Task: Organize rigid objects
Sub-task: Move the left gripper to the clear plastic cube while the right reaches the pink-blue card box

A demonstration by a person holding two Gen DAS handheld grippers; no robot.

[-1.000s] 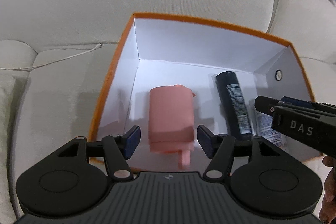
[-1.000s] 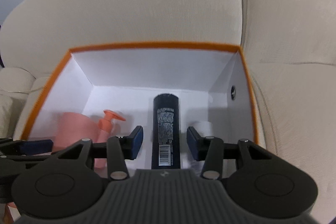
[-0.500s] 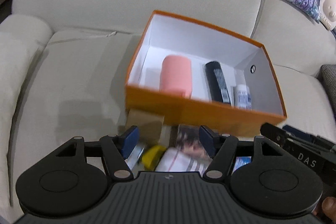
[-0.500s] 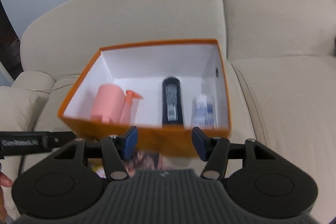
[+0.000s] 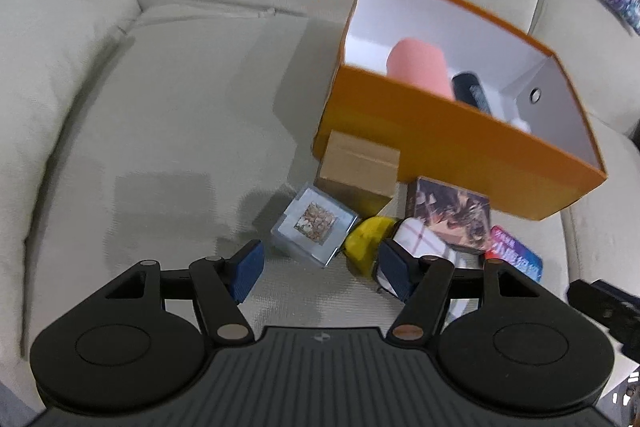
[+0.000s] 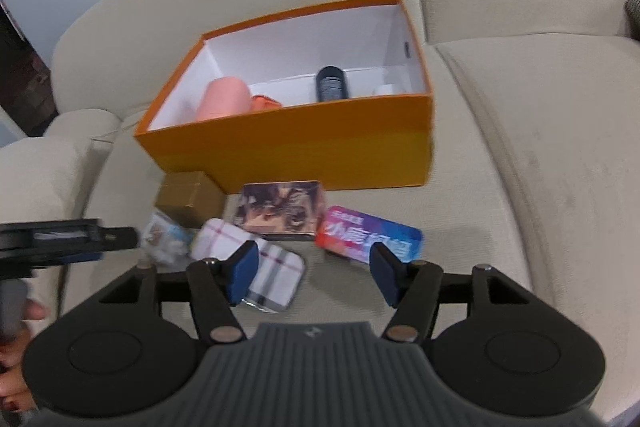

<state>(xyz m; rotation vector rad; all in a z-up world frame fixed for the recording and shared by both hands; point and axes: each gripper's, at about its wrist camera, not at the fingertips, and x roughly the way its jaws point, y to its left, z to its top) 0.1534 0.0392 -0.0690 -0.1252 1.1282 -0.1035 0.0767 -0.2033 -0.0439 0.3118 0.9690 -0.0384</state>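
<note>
I have the beige sofa (image 6: 520,147) under me, its seat cushion carrying everything. The orange box (image 6: 320,147) sits toward the backrest, presumably as the bin: a pink bottle (image 6: 220,99), a dark bottle (image 6: 331,83) and something small and white already lie inside. Just in front of it the unsorted pieces crowd together, likely tipped out for picking: a brown carton (image 5: 360,167) touching the box wall, a picture-printed box (image 6: 280,209), a colourful flat pack (image 6: 368,235), a plaid tin (image 6: 272,267), a clear-cased block (image 5: 314,227) and a yellow piece (image 5: 368,239). My left tongs (image 5: 320,273) stand open and empty near the block. My right tongs (image 6: 314,275) are opening, nothing between them, above the tin and the pack.
</note>
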